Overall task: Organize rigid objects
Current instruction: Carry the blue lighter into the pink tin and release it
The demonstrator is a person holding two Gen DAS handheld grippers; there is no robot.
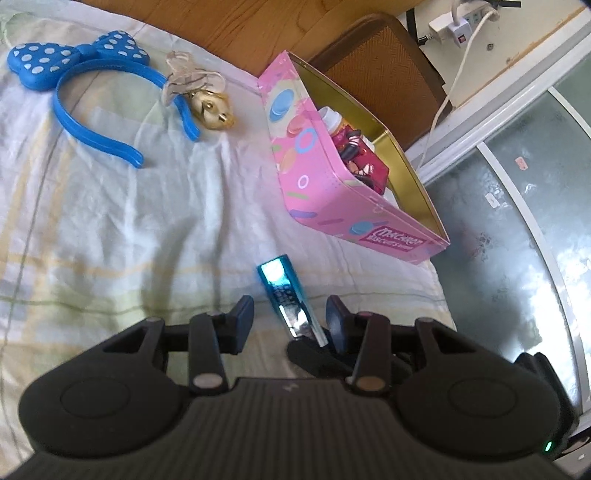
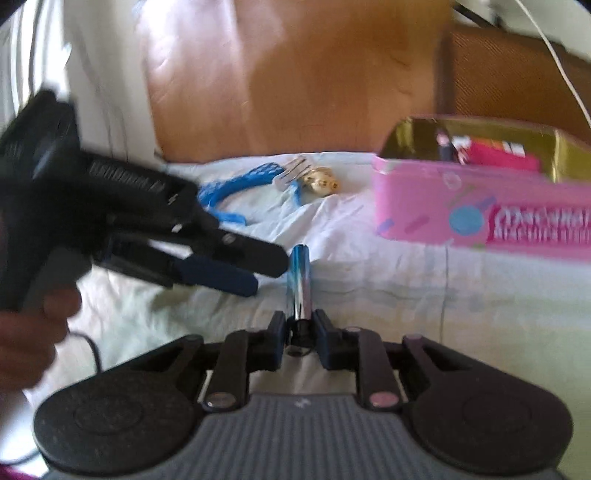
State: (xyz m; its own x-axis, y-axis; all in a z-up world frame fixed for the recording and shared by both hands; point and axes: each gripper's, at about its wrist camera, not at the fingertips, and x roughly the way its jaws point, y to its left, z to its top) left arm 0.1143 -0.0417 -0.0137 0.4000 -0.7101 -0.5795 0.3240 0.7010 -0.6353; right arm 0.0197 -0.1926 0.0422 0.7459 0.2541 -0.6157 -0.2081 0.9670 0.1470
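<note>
Right hand-held gripper [image 2: 300,325] pinching shiny blue tube [image 2: 300,280]; left hand-held gripper [image 1: 291,314] spread; pink tin [image 1: 332,192] reads "Macaron Biscuits".

Pale checked bedsheet [image 1: 110,221] wrinkled over bed. Wooden headboard [image 1: 207,26] behind it. Brown woven-front cabinet [image 1: 384,74] beside the bed, white power strip [image 1: 458,22] above with white cable [image 1: 439,107] hanging down. Glossy grey floor [image 1: 517,240] at right.
</note>
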